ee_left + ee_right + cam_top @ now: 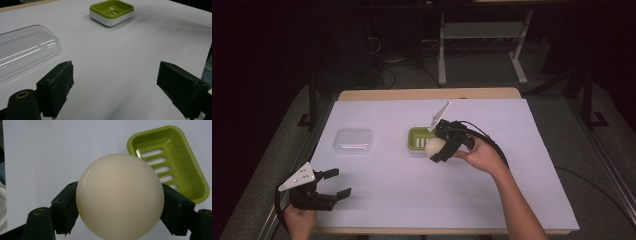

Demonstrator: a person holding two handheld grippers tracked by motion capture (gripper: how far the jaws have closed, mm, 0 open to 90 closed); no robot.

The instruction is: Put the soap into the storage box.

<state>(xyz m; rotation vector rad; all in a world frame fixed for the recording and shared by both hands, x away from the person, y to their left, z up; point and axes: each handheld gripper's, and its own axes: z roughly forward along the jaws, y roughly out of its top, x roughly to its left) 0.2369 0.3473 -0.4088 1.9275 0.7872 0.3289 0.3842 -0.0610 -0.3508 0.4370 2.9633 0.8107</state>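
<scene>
- Left gripper [333, 184]: at the near left corner of the bench [387, 200], held in the person's left hand [301, 216]; its jaws stand wide apart with nothing between them, over the white sheet covering the bench.
- Right gripper [438, 147]: near the middle of the bench, held in the person's right hand [479, 154]; its two black jaws are clamped on opposite sides of a smooth, cream-coloured round ball of soap [433, 147].
- Cream-coloured ball: lifted clear of the sheet, at the near right edge of the soap dish as seen in the high view; in the right gripper view it sits between the jaws with the dish beyond and to one side [120, 195].
- Green rectangular plastic soap dish with white base [418, 138]: just beyond the ball; its slotted green tray [172, 162] holds nothing.
- Clear rectangular plastic lid [353, 140]: lying flat on the sheet, well to the left of the dish and beyond the left gripper; nothing lies on or under it.
</scene>
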